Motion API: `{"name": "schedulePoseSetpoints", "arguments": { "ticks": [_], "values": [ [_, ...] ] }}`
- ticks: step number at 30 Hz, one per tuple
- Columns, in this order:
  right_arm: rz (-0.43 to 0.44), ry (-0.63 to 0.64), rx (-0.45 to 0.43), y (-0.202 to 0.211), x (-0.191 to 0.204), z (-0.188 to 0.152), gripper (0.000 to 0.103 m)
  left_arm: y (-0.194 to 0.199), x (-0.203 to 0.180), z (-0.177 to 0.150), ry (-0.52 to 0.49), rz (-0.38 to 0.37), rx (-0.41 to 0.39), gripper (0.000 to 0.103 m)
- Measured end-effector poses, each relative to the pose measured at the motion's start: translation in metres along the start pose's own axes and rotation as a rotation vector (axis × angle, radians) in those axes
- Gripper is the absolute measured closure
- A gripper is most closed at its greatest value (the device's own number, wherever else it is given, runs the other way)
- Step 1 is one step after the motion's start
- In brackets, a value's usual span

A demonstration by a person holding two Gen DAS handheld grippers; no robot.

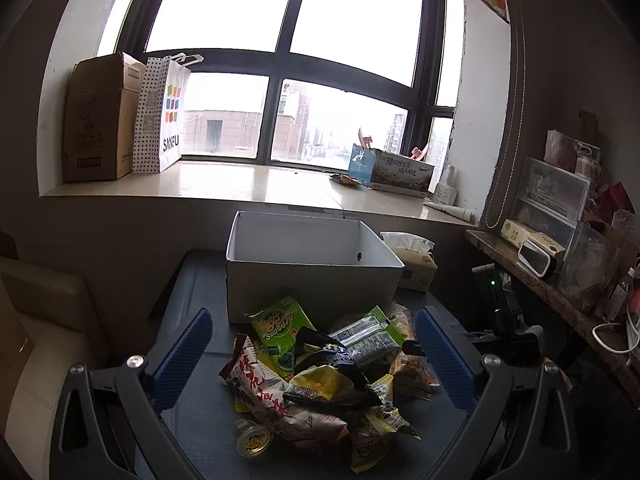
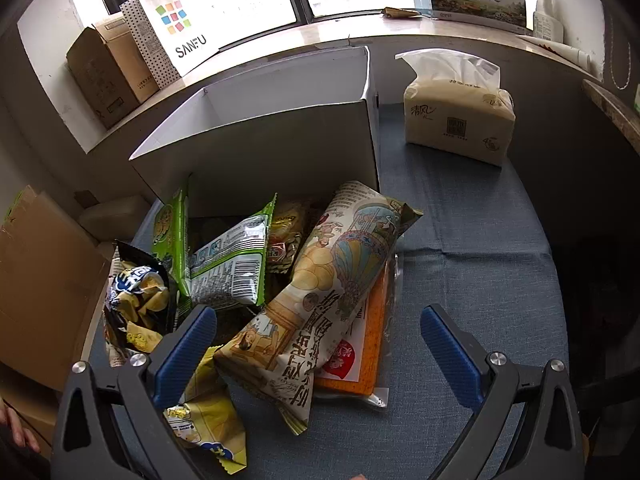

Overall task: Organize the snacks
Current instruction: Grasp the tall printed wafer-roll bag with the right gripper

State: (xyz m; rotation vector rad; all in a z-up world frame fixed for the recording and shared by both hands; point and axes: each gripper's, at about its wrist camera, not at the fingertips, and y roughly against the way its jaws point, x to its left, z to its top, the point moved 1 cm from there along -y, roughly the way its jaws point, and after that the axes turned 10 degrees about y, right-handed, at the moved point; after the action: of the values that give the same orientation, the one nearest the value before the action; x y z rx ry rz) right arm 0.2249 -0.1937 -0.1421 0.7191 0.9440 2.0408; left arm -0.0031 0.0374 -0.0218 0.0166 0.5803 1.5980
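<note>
1. Snacks point(image 1: 320, 376) are lying heaped at the lower centre of the left view, on a blue-grey table point(image 2: 480, 280), just in front of the box, likely awaiting sorting.
2. White box point(image 1: 312, 268) is standing open at the centre, seemingly empty, probably the destination.
3. Long illustrated packet point(image 2: 320, 300) is lying diagonally atop an orange packet point(image 2: 374, 344).
4. Right gripper point(image 2: 318, 344) is hovering over it, fingers apart, holding nothing.
5. Left gripper point(image 1: 314, 360) is likewise hanging spread wide above the heap.
</note>
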Motion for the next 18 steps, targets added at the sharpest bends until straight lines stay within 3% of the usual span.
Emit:
{"name": "schedulePoseSetpoints", "arguments": {
  "ticks": [1,4,7,9,12,18],
  "values": [
    [0.023,-0.02,0.011,-0.005,-0.003,-0.001,0.0,0.001,0.0,0.0,-0.006,0.002,-0.016,0.0],
    [0.06,-0.042,0.041,-0.02,-0.004,-0.004,0.0,-0.009,0.0,0.0,0.009,-0.031,0.082,0.0],
    [0.129,-0.042,0.085,-0.037,0.0,-0.009,0.024,-0.016,0.002,-0.004,0.036,-0.062,0.155,0.0],
    [0.087,0.016,0.074,-0.036,0.007,-0.009,0.045,-0.02,0.002,-0.006,0.035,-0.065,0.186,0.0],
    [0.079,0.045,0.065,-0.029,0.013,-0.012,0.058,-0.022,0.001,-0.008,0.038,-0.071,0.207,0.0],
    [0.077,0.031,0.001,0.008,0.007,-0.025,0.061,-0.031,-0.001,-0.012,0.027,-0.071,0.258,0.0]
  ]
}}
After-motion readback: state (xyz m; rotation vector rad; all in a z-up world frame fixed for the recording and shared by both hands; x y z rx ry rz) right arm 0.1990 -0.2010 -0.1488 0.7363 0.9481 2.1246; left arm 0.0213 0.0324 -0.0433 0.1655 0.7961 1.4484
